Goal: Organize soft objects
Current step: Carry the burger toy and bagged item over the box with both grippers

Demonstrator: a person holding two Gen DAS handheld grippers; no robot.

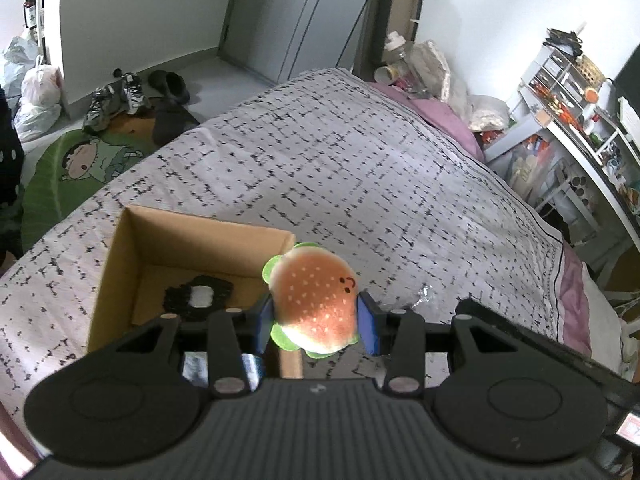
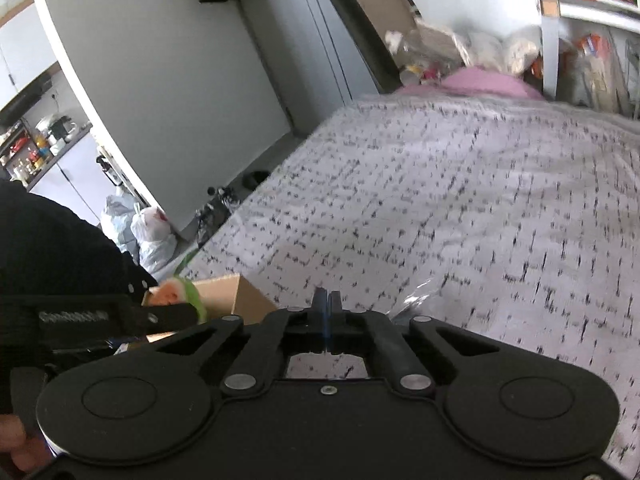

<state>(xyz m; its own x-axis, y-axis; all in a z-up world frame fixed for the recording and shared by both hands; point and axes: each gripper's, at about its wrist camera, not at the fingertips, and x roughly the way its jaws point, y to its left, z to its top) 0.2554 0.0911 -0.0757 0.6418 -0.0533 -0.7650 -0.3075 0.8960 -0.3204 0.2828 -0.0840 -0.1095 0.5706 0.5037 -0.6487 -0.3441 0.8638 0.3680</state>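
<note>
Left gripper: black body with a ribbed grey top plate, two round discs either side of it, silver pivot pins on black linkage bars, blue pads on the fingers. Right gripper: matt black body, same discs and pins, one central screw, blue pads. Left of its body: black sleeve with white dots, bare fingers.

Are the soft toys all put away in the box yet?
Not quite. One black-and-white soft thing already lies inside the cardboard box. The left gripper holds the burger plush at the box's near right corner, not dropped in yet. The right gripper is shut and holds nothing. A crinkly clear plastic piece lies on the bed; no other toys show.
</note>
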